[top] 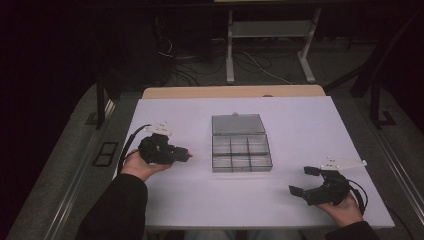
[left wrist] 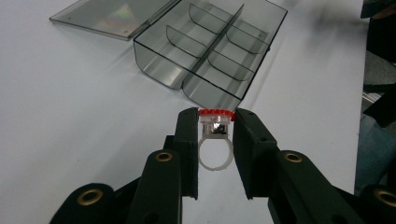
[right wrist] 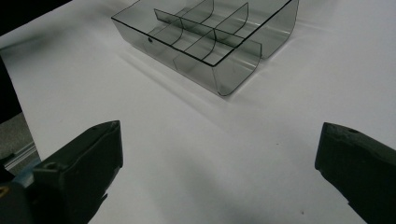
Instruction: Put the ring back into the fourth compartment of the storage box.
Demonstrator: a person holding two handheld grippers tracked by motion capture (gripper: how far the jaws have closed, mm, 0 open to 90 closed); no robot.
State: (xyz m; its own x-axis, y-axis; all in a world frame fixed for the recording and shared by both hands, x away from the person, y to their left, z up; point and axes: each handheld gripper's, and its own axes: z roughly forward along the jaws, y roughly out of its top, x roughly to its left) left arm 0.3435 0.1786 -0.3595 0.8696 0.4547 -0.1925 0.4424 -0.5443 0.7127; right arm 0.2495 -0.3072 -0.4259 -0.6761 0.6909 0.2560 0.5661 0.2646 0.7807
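Red-topped clear ring (left wrist: pixel 215 135), smoky-grey box (left wrist: pixel 210 51)

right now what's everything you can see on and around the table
ring: 1, clear band with red top, clamped between the left tongs' jaws
compartment box: 1, smoky clear plastic, mid table, lid laid open at its far side, compartments look empty
table: 1, white top, wooden edge at the far side
desk frame: 1, white legs, on the floor beyond the table
cables: several, dark floor behind the table
left tongs: 1, black, shut on the ring, left of the box
right tongs: 1, black, jaws wide open, near right corner
hands: 2, dark sleeves, near edge
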